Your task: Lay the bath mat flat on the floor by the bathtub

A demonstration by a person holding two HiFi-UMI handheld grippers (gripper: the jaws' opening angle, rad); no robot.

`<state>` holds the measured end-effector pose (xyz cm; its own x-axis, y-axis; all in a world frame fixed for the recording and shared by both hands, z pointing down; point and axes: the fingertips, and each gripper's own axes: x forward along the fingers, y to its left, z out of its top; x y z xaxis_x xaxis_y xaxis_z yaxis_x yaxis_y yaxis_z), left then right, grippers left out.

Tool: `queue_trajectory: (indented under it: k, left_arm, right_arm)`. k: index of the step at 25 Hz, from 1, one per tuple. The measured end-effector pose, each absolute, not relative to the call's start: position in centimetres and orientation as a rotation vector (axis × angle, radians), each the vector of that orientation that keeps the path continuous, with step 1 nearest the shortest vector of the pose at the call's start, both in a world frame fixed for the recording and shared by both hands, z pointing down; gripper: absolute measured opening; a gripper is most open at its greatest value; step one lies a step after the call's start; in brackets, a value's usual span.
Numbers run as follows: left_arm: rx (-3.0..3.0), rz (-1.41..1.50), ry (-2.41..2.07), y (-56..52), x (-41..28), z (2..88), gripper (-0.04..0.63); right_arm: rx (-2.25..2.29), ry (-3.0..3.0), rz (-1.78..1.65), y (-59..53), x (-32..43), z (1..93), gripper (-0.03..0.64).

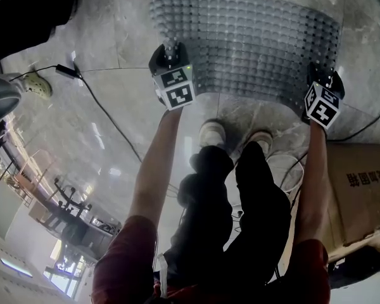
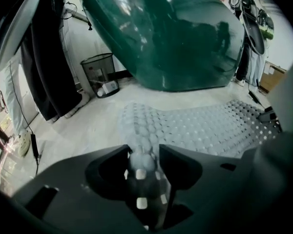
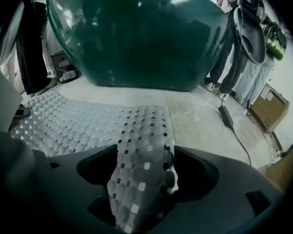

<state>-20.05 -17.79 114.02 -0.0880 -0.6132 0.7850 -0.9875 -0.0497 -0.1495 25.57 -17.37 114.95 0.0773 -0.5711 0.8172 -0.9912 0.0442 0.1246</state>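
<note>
Letting go cleanly is the step here, we reckon. The bath mat (image 1: 253, 37) lies spread on the floor (image 1: 114, 37) right in front of the bathtub (image 2: 166, 33), so we'd slide both grippers straight back from the tub, staying low, so the corners don't drag or curl. The left gripper (image 2: 142, 155) and right gripper (image 3: 144, 155) both have slackened jaws, each with a mat corner lying loose between them. The mat's a floppy grey sheet, bubbly with little square holes. The tub's glossy dark green and rounded, and the floor's pale marbled stone.

Short red sleeves (image 1: 125, 258) on both arms, black trousers (image 1: 253, 198), pale shoes (image 1: 212, 133).
</note>
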Motion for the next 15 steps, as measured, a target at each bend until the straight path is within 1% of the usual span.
queue_trajectory:
  k: [2, 3, 9, 15]
  left_arm:
    - [1.67, 0.992, -1.731, -17.7, -21.1, 114.8, 0.21]
    - [1.661, 0.99, -1.723, -17.6, -21.5, 115.3, 0.239]
    - [1.704, 1.008, -1.672, -17.3, -20.7, 116.6, 0.261]
    - [1.74, 0.988, -1.634, -17.1, -19.0, 115.5, 0.261]
  right_arm:
    - [1.617, -1.568, 0.718, -17.4, 25.7, 115.4, 0.359]
    - [1.612, -1.566, 0.719, -17.4, 25.6, 115.6, 0.362]
    - [1.6, -1.59, 0.733, -17.0, 24.7, 116.5, 0.367]
    - [1.589, -1.613, 0.765, -16.9, 23.2, 116.1, 0.368]
